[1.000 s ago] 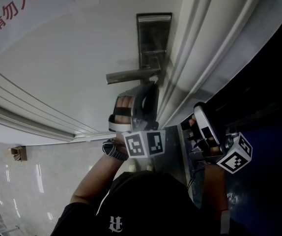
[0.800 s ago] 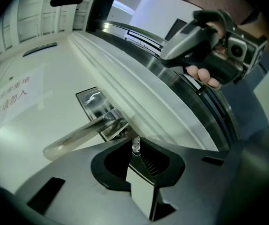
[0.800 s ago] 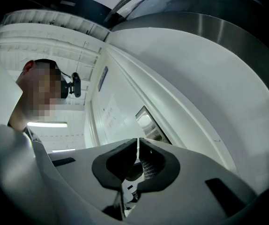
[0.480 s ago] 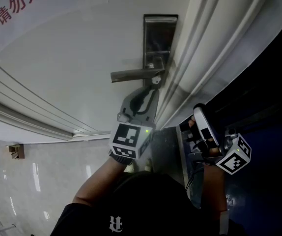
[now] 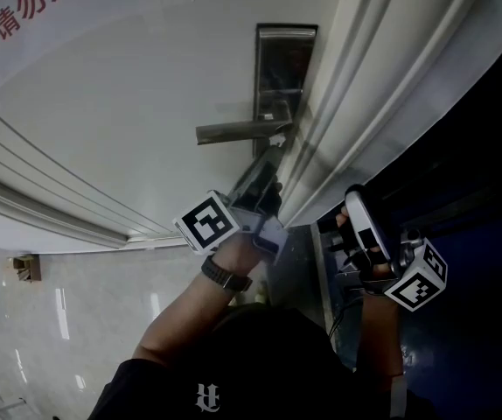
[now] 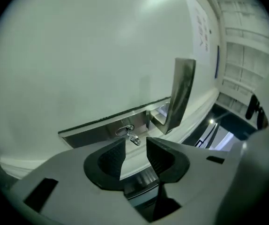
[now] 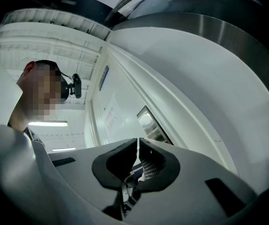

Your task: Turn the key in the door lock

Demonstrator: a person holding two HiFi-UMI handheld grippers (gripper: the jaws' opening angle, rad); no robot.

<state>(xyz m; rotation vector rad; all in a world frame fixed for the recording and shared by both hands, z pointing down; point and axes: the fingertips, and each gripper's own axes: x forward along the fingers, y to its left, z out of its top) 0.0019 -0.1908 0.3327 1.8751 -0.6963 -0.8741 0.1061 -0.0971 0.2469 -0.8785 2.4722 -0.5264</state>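
Both empty — left gripper (image 6: 136, 141) jaws just opened wide, key (image 6: 131, 136) free just ahead, right gripper (image 7: 138, 143) jaws together.

Dark T-shirt (image 5: 168, 392), seemingly black wristwatch (image 5: 225, 275)

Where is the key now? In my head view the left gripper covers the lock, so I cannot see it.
Observer: The left gripper view shows the key still in the lock plate, below the door handle.
Operator: Does the gripper hold the key?
Observer: No. The left gripper has just been opening. Its jaws stand apart, the key is just ahead of their tips, and the pads do not press on it.
Operator: And the right gripper?
Observer: In its own view the right gripper has its jaws together, with nothing between them.
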